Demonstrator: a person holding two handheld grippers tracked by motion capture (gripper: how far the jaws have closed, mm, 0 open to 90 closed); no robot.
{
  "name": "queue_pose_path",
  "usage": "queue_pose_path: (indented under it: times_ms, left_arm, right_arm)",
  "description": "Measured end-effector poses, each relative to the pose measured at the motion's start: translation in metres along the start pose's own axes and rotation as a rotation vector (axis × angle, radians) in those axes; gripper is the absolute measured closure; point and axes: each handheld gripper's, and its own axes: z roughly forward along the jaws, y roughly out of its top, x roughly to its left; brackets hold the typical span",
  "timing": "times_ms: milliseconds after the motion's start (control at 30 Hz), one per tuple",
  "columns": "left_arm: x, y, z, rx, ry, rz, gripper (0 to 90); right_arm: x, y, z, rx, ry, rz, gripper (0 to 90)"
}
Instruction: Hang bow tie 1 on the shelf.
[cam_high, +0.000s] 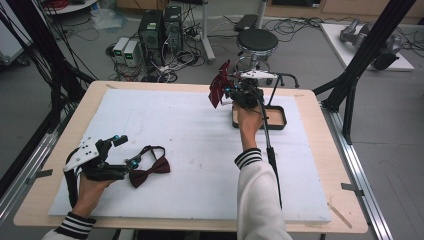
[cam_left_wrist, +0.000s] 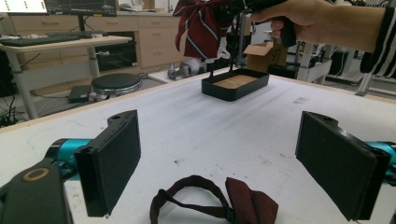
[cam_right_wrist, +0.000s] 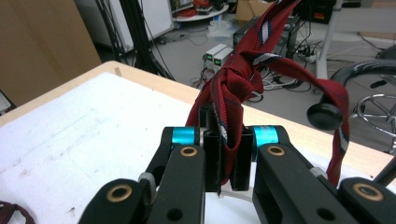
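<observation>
A dark red bow tie (cam_high: 150, 171) with a black strap lies on the white mat at the front left. My left gripper (cam_high: 127, 151) rests beside it, open, and the bow tie (cam_left_wrist: 245, 203) lies just below and between its black pads (cam_left_wrist: 114, 158). A hand holds my right gripper (cam_high: 229, 90) up at the far middle of the table, shut on a red striped necktie (cam_high: 218, 87). In the right gripper view the knotted necktie (cam_right_wrist: 233, 84) is pinched between the jaws of the right gripper (cam_right_wrist: 224, 154) and hangs beyond them.
A black tray (cam_high: 280, 122) with a thin black rack (cam_high: 282, 77) stands at the back right, just behind the right hand. The tray (cam_left_wrist: 236, 84) lies far ahead in the left gripper view. The rack's rounded end (cam_right_wrist: 325, 115) is beside the necktie. A stool (cam_high: 257, 42) stands beyond the table.
</observation>
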Motion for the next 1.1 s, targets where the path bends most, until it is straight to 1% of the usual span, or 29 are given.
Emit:
queue_pose_path:
  times_ms: [100, 233, 300, 367, 400, 433, 467, 533, 600, 700, 800, 833, 867, 933, 967, 1000, 1067, 1100]
  left_arm:
    - [0.000, 0.000, 0.000, 0.000, -0.001, 0.002, 14.5]
    - [0.000, 0.000, 0.000, -0.003, -0.001, -0.001, 14.5]
    - [0.000, 0.000, 0.000, -0.002, -0.003, 0.003, 14.5]
    - [-0.001, 0.000, 0.000, -0.003, -0.003, 0.002, 14.5]
    - [-0.001, 0.000, 0.000, -0.004, -0.004, 0.001, 14.5]
    - [-0.001, 0.000, 0.001, -0.004, -0.006, 0.002, 14.5]
    - [-0.001, 0.000, 0.001, -0.002, -0.006, 0.001, 14.5]
    - [-0.002, 0.000, 0.002, 0.000, -0.009, 0.003, 14.5]
    - [-0.003, 0.000, 0.002, 0.001, -0.010, 0.003, 14.5]
    - [-0.003, 0.000, 0.002, 0.002, -0.010, 0.003, 14.5]
    - [-0.003, 0.000, 0.003, 0.004, -0.011, 0.004, 14.5]
    - [-0.003, 0.000, 0.003, 0.003, -0.010, 0.003, 14.5]
    - [-0.003, 0.000, 0.003, 0.003, -0.011, 0.002, 14.5]
    - [-0.003, 0.000, 0.003, 0.005, -0.012, 0.004, 14.5]
    - [-0.004, 0.000, 0.003, 0.004, -0.013, 0.003, 14.5]
    - [-0.004, 0.000, 0.003, 0.003, -0.012, 0.003, 14.5]
    - [-0.004, 0.000, 0.003, 0.000, -0.012, 0.003, 14.5]
    - [-0.004, 0.000, 0.003, 0.001, -0.012, 0.002, 14.5]
  right_arm:
    - [-0.002, -0.001, 0.000, 0.011, 0.007, -0.002, 86.9]
    - [-0.003, -0.003, 0.000, 0.045, 0.013, 0.003, 86.9]
    - [-0.005, -0.004, -0.001, 0.052, 0.018, 0.002, 86.9]
    - [-0.005, -0.009, -0.002, 0.019, 0.013, -0.009, 86.9]
    - [-0.007, -0.012, -0.002, 0.019, 0.013, -0.003, 86.9]
    - [-0.010, -0.016, -0.002, 0.033, 0.018, 0.014, 86.9]
    - [-0.011, -0.019, -0.002, 0.040, 0.019, 0.019, 86.9]
    - [-0.014, -0.024, -0.003, 0.038, 0.023, 0.012, 86.9]
    - [-0.016, -0.029, -0.003, 0.047, 0.022, 0.009, 86.9]
    - [-0.019, -0.035, -0.005, 0.046, 0.033, 0.002, 86.7]
    - [-0.021, -0.040, -0.005, 0.064, 0.042, 0.000, 86.6]
    - [-0.022, -0.041, -0.006, 0.058, 0.045, -0.007, 86.7]
    - [-0.022, -0.041, -0.006, 0.056, 0.048, -0.001, 86.7]
    - [-0.022, -0.043, -0.006, 0.058, 0.048, -0.009, 86.7]
    - [-0.022, -0.044, -0.007, 0.061, 0.048, -0.002, 86.6]
    - [-0.023, -0.044, -0.007, 0.060, 0.049, -0.005, 86.5]
    - [-0.023, -0.046, -0.008, 0.056, 0.050, -0.004, 85.4]
    - [-0.024, -0.046, -0.008, 0.051, 0.052, -0.009, 83.3]
